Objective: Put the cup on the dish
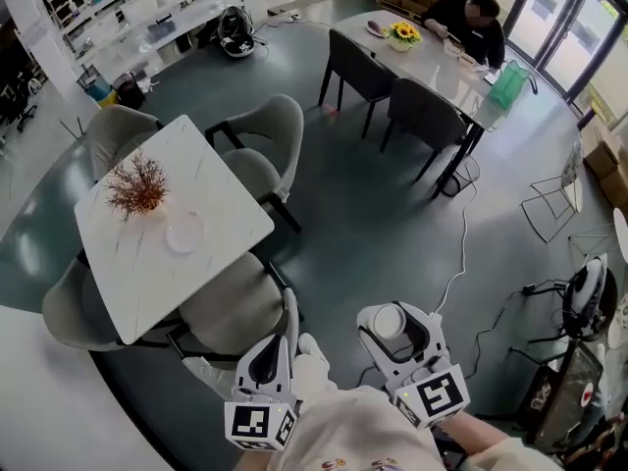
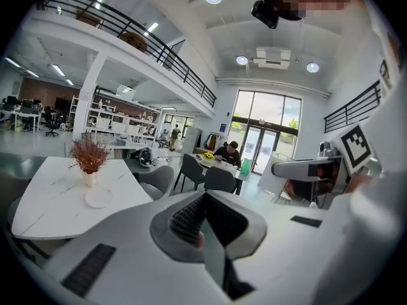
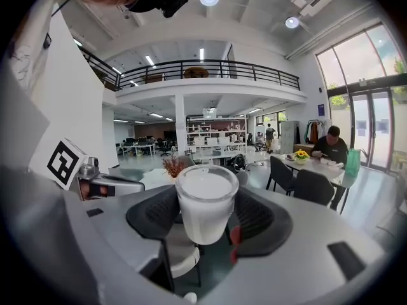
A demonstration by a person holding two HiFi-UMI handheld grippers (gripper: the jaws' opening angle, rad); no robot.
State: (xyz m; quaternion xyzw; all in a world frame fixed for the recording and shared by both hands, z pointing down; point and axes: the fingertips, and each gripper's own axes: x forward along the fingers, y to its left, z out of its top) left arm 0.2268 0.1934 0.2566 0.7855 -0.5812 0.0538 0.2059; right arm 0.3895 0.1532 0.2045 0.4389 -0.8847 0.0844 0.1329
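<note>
A white cup stands upright between the jaws of my right gripper, which is shut on it; in the head view the cup shows from above, held over the floor. The round white dish lies on the white marble table, far up and left of both grippers. My left gripper is shut with nothing in it, close to the person's body. In the left gripper view the dish sits on the table beside the dried plant.
A vase of dried reddish twigs stands on the table just behind the dish. Grey chairs ring the table, one between me and it. A second table with a seated person is further off. Cables trail on the floor.
</note>
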